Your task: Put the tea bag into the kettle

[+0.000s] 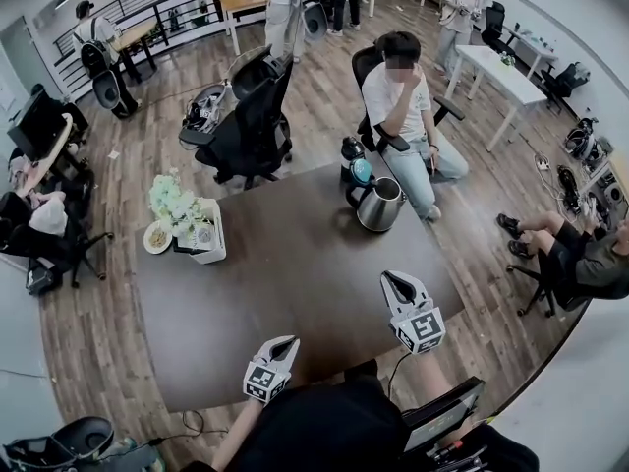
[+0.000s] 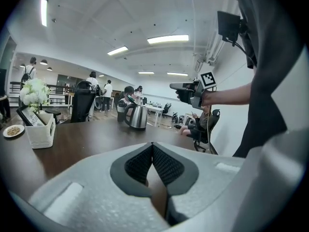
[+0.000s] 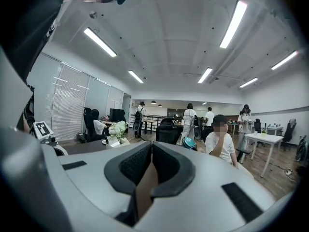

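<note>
The steel kettle (image 1: 378,205) stands near the far edge of the dark table (image 1: 295,264), with a teal-topped jug (image 1: 360,172) just behind it. In the left gripper view the kettle (image 2: 138,116) is far ahead. I can make out no tea bag in any view. My left gripper (image 1: 285,343) hovers at the near table edge; its pads (image 2: 152,145) meet at the tips with nothing seen between them. Further out over the near right of the table, my right gripper (image 1: 394,279) points toward the kettle. Its jaws (image 3: 151,144) look shut and empty.
A white box (image 1: 208,234) with pale flowers (image 1: 173,200) and a small plate of snacks (image 1: 157,237) sit at the table's left edge. A seated person (image 1: 405,106) is just beyond the kettle, another sits at right (image 1: 580,254). Office chairs (image 1: 251,126) stand behind the table.
</note>
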`<state>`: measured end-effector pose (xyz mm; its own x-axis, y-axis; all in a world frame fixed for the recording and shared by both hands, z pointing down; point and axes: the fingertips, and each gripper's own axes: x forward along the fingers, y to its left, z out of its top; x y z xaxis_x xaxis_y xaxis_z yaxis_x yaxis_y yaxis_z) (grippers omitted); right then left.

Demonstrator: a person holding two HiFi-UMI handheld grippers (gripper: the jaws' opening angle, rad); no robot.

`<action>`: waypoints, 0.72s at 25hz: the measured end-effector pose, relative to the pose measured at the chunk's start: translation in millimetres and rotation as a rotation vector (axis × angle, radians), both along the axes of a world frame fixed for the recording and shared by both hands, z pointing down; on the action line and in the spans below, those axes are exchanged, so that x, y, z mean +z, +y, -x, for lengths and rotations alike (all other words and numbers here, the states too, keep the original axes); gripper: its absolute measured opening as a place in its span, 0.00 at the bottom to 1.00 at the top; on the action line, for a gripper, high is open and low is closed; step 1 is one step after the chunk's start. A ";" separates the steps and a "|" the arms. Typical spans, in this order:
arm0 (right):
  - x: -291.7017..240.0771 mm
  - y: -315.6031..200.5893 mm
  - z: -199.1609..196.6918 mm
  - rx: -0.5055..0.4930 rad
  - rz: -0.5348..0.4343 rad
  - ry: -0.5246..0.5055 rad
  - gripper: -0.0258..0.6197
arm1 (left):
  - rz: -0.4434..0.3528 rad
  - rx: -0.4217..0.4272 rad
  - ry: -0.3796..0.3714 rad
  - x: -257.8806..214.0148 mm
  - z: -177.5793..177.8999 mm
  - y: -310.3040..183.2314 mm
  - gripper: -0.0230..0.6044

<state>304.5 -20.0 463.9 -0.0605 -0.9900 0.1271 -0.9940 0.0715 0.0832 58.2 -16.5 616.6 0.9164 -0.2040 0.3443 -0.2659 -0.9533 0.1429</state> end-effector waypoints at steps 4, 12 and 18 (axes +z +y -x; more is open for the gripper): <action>11.0 21.2 23.8 0.021 -0.006 -0.025 0.06 | -0.001 0.025 -0.008 1.6 8.7 3.1 0.04; 29.2 60.5 58.8 0.069 -0.025 -0.075 0.06 | -0.017 0.083 0.004 0.1 22.7 14.4 0.04; 43.1 82.9 84.0 0.133 -0.024 -0.116 0.06 | -0.049 0.140 0.018 -4.7 39.6 22.2 0.04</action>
<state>220.5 62.9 507.0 0.0586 -0.9929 0.1036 -0.9975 -0.0623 -0.0326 18.6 5.7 611.9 0.9429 -0.0897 0.3208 -0.1275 -0.9869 0.0989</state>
